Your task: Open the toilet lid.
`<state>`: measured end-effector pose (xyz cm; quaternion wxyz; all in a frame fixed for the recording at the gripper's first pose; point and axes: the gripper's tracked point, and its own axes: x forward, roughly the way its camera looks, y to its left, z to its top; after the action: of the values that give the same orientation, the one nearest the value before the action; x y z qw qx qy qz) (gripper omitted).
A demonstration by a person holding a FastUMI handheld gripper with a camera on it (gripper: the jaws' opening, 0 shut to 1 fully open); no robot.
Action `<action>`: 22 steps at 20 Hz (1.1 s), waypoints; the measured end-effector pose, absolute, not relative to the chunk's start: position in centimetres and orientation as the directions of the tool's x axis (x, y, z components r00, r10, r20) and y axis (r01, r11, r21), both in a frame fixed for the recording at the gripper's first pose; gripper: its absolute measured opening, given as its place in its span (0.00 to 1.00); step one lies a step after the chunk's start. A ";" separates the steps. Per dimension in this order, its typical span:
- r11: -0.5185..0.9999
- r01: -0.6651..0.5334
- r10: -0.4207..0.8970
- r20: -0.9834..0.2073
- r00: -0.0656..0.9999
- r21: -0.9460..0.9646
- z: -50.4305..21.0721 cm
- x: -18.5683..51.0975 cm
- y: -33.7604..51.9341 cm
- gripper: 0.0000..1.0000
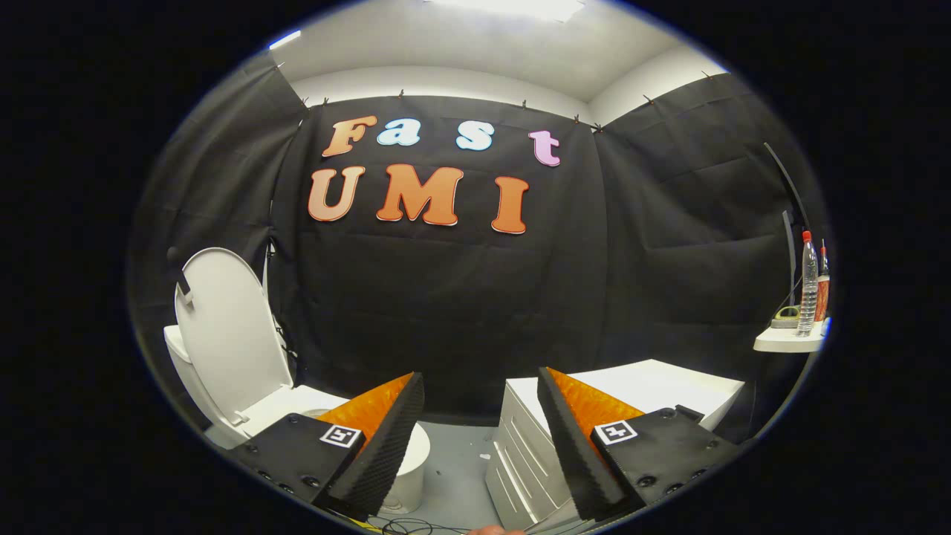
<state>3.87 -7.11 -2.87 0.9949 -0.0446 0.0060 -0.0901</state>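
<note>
Black cloth [446, 297] lines the booth on all sides beyond the claw, hung by clips below a pale ceiling [461, 52] with a bright light panel.

Gripper view:

1. Claw [481, 416]: the two fingers stand wide apart. Nothing lies between them; both pads are free of contact. A square marker tag sits on each finger mount.

2. Toilet [223, 401]: located beyond and to the left of the left finger, against the cloth wall. The white toilet lid [230, 327] is raised, standing nearly upright and leaning back toward the wall. A small dark tab sits on the lid's upper left edge. The seat and bowl rim [278, 405] below the lid are partly hidden behind the left finger mount. The lower bowl body shows just past the left fingertip, resting on the grey floor [461, 461].

3. White cabinet [639, 386]: located ahead and to the right, partly hidden behind the right finger. Its drawer fronts [520, 461] face the gap between the fingers.

4. Shelf [787, 342]: a small white shelf far to the right of the right finger, well apart from the claw. A clear bottle with a red cap [808, 286] stands upright on it, with a second bottle just behind it and a small low object beside them.

5. Thin dark cables lie on the floor below the gap between the fingers.
</note>
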 end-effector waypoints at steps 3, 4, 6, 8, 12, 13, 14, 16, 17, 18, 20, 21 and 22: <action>0.979 0.181 -0.182 -0.006 0.983 -0.090 -2.9 3.9 -7.2 0.98; 0.979 0.181 -0.183 -0.007 0.983 -0.089 -2.9 4.0 -7.2 0.98; 0.980 0.181 -0.183 -0.011 0.983 -0.088 -3.0 3.9 -7.2 0.98; 0.979 0.182 -0.183 -0.011 0.983 -0.088 -3.0 3.9 -7.1 0.98; 0.979 0.182 -0.184 -0.015 0.983 -0.091 -3.1 3.9 -7.1 0.98; 0.979 0.182 -0.184 -0.015 0.983 -0.091 -3.0 3.8 -7.1 0.98; 0.979 0.182 -0.184 -0.014 0.983 -0.091 -3.0 3.8 -7.1 0.98; 0.979 0.182 -0.184 -0.012 0.983 -0.092 -2.9 3.9 -7.0 0.98; 0.979 0.182 -0.184 -0.013 0.983 -0.092 -2.9 3.9 -7.0 0.98; 0.979 0.182 -0.184 -0.015 0.983 -0.092 -3.0 3.9 -7.1 0.98; 0.979 0.183 -0.185 -0.015 0.983 -0.093 -3.0 4.0 -7.1 0.98; 0.979 0.182 -0.184 -0.016 0.983 -0.093 -3.0 3.9 -7.0 0.98; 0.979 0.182 -0.184 -0.017 0.983 -0.092 -2.9 3.9 -7.1 0.98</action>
<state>3.88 -7.06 -2.93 0.9947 -0.0452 0.0126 -0.0919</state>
